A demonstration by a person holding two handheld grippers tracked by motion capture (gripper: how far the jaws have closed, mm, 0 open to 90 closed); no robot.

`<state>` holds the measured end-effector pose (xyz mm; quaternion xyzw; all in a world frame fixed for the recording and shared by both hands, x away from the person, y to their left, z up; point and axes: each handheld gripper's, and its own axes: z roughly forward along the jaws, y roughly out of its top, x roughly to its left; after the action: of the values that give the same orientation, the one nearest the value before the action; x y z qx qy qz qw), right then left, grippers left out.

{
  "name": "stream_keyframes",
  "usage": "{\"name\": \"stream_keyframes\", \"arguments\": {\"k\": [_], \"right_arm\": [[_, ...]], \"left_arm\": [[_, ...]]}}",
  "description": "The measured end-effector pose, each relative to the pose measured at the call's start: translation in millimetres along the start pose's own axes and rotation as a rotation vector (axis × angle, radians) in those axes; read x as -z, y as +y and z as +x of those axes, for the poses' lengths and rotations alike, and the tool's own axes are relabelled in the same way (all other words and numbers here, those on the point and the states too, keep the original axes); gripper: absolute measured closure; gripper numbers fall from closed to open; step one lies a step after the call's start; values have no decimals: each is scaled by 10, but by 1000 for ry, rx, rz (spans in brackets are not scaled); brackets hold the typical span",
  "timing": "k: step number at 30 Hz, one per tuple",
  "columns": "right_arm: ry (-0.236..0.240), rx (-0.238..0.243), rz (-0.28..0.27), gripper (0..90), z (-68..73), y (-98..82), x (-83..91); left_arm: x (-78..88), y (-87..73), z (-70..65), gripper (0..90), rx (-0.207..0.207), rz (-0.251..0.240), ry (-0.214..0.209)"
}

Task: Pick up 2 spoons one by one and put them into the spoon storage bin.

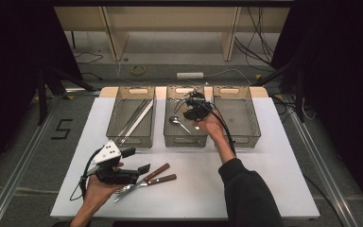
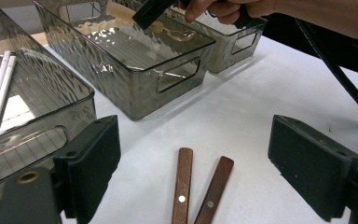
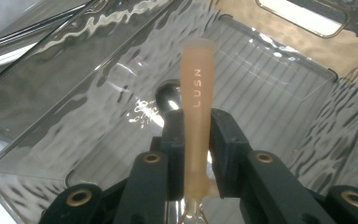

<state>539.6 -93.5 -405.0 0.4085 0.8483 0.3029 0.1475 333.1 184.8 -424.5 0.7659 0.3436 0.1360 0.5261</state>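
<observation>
Right tool (image 3: 196, 140) clamped on pale translucent handle (image 3: 196, 98) of utensil, handle sticking out forward between pads, lettered side up. Just beyond handle tip, metal spoon (image 3: 168, 95) lying on floor of middle bin (image 3: 37, 154). Tool held inside that bin, above bin floor. Left tool (image 2: 193, 163) with jaws wide apart, gripping nothing, hovering low over desk (image 2: 242, 107). Between its jaws, two wooden-handled utensils (image 2: 182, 182) side by side on desk. Beyond, left bin (image 1: 133, 118) holding long pale sticks; right bin (image 1: 236, 116) farthest off.
</observation>
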Motion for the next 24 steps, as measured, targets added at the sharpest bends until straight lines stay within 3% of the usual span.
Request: {"name": "stream_keyframes", "arguments": {"k": [6, 11, 18, 24], "right_arm": [[-8, -13, 17, 755, 9, -10, -45], [29, -39, -9, 641, -2, -5, -11], [92, 0, -47, 534, 49, -16, 188], [154, 37, -80, 441, 119, -139, 379]], "left_arm": [[-7, -5, 7, 163, 0, 14, -1], [-25, -16, 3, 166, 0, 43, -5], [-51, -23, 7, 166, 6, 72, -16], [-77, -15, 10, 177, 10, 115, 1]]}}
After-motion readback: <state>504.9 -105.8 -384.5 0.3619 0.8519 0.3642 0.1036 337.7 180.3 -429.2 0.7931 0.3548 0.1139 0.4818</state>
